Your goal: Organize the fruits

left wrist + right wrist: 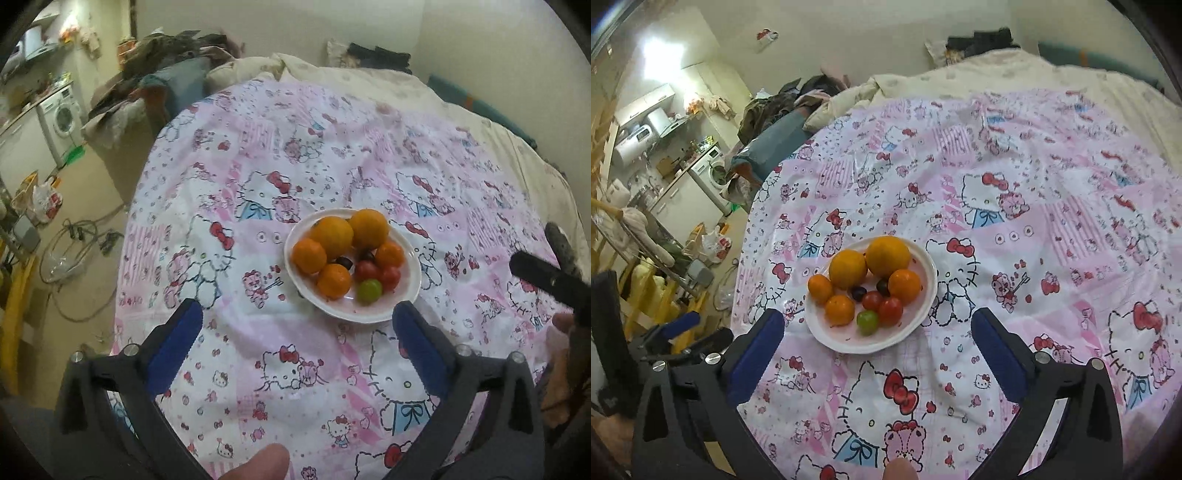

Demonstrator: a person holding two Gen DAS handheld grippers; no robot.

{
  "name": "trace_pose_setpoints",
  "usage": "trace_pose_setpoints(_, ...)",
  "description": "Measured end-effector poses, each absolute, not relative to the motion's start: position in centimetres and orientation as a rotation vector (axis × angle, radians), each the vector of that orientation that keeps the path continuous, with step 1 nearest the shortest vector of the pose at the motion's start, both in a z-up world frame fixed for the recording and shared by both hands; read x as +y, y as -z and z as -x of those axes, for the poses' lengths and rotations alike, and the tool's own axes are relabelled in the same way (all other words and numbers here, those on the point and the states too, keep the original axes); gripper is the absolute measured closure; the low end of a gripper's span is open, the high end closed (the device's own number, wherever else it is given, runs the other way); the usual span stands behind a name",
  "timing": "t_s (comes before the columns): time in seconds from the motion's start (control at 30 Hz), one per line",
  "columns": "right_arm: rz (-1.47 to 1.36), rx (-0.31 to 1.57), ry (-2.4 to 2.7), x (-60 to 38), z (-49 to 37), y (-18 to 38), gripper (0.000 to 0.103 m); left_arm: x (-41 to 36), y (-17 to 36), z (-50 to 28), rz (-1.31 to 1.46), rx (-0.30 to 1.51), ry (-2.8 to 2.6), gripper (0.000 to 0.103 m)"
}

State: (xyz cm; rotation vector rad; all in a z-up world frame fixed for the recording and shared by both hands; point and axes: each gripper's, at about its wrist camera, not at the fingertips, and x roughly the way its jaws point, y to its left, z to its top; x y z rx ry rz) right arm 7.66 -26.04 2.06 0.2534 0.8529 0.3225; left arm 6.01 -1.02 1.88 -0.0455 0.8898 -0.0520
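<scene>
Both hand-held grippers, left [297, 314] and right [877, 321], hovered spread and empty; we saw the fruit plate [919, 317] on the bed just ahead, nearer the right's fingers

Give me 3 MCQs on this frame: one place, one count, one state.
1. Where does the green fruit lie on the plate?
A. near rim, camera side
B. far rim
C. off the plate

2. How many orange citrus fruits are on the plate?
A. three
B. five
C. seven

3. How do the right gripper jaws stand?
A. shut on a fruit
B. shut, holding nothing
C. open, holding nothing

Answers: 1 A, it sits nearest the camera among the fruit; 2 B, two large and three small show; 3 C, the blue pads stand wide apart.
</scene>
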Motion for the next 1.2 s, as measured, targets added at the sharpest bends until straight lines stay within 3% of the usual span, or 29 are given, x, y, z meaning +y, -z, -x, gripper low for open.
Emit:
trace_pose_setpoints(0.3,-0.183,0.767,-0.219,-24.8,-4.1,-1.3,0.000,-0.2,-3.4,-3.0,0.044,0.750,0.019,0.001)
trace_pose_setpoints(1.2,-0.161,0.777,-0.220,-23.1,-4.5,-0.3,0.000,0.5,-2.3,-2.8,0.085,0.760,0.017,0.001)
